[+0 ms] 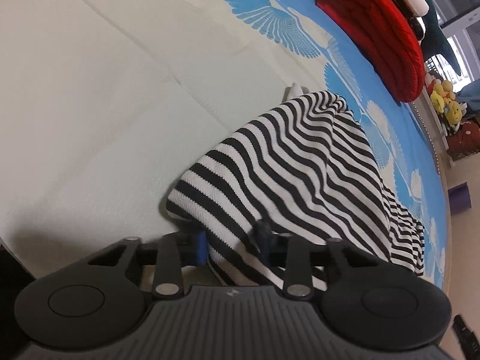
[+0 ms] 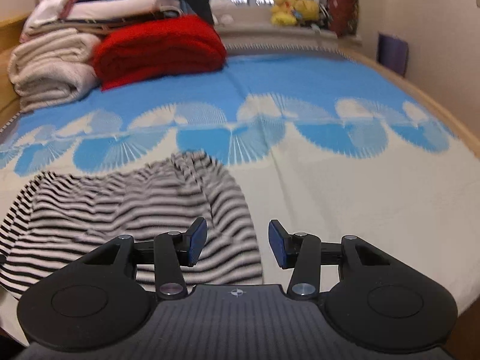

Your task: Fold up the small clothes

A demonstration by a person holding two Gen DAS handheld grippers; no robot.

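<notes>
Your left gripper (image 1: 232, 244) has a fold of the striped top (image 1: 300, 165) between its jaws, and the cloth tents up from that hold. The jaws look clamped on the cloth, though the far pad is partly buried under it, so you cannot be sure how deep the bite goes. Your right gripper (image 2: 237, 247) stands apart and holds nothing; in its view the top (image 2: 135, 210) lies under its left finger, with bare bed cover (image 2: 345, 195) beneath the gap.

The top sits on the bed near the front edge, on the pale part of the cover just short of the blue pattern, rumpled and not yet flat. The red blanket (image 2: 159, 48) and the towel stack (image 2: 51, 63) are well apart, at the far left corner.

What may go wrong, as I judge it:
- If the left gripper has caught only a thin edge, the knit could slip out when you lift or pull, and the fold would drop crooked.
- It may have pinched two layers at once; then the garment bunches rather than opens.
- Close the right gripper where it stands and it may catch nothing, or pinch up the cover. Move it over a hem first.
- Pulling with one gripper alone may drag the whole top across the bed.
</notes>
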